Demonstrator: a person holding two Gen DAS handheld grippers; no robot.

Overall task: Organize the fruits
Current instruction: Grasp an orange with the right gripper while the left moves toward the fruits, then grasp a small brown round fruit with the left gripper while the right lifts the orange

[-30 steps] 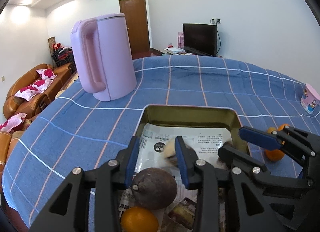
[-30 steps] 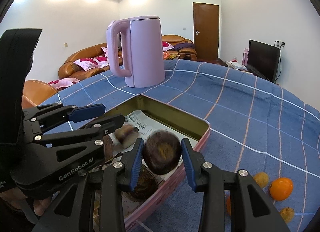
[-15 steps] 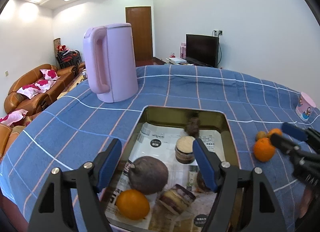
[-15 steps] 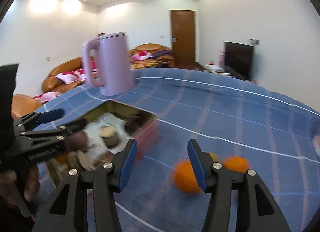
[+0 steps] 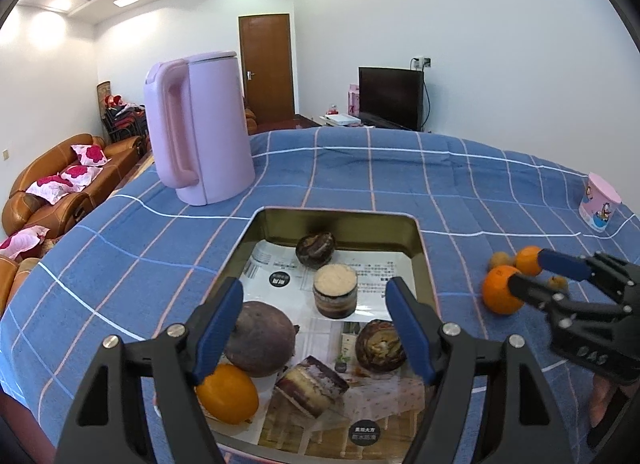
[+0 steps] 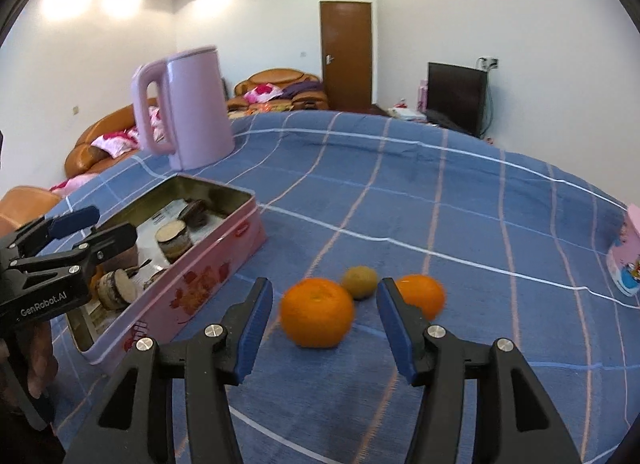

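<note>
Reading "GenRobot.AI" in white letters along the black plastic arm of the left tongs point(image 6: 86, 225) was easy from the right-hand camera; their blue-padded fingers stood apart with nothing between them, poised over the near end of the tin point(image 6: 224, 260). That tin was a shallow rectangular box with rounded corners, pink with a red floral print outside, dull gold metal inside, lined with printed paper whose small characters I could not make out apart from black round badges. Inside it lay a smooth orange point(image 5: 227, 394), a large rough brown round fruit point(image 5: 260, 338), a cut cylinder with a pale top point(image 5: 335, 291), a layered wedge point(image 5: 310, 386) and two more dark, stripy lumps.

Beside the tin, on the blue checked cloth covering the surface point(image 6: 460, 199), the right tongs point(image 6: 324, 332) were spread wide, empty, lined up on a dimpled loose orange point(image 6: 317, 312) resting just ahead of them. A small greenish-brown fruit point(image 6: 361, 282) sat just behind it, and a second orange point(image 6: 422, 296) lay near the right finger. A glossy lilac kettle point(image 5: 200, 125) stood upright beyond the tin, and a pink cartoon-printed cup point(image 5: 599, 205) sat well apart at the cloth's far right.
</note>
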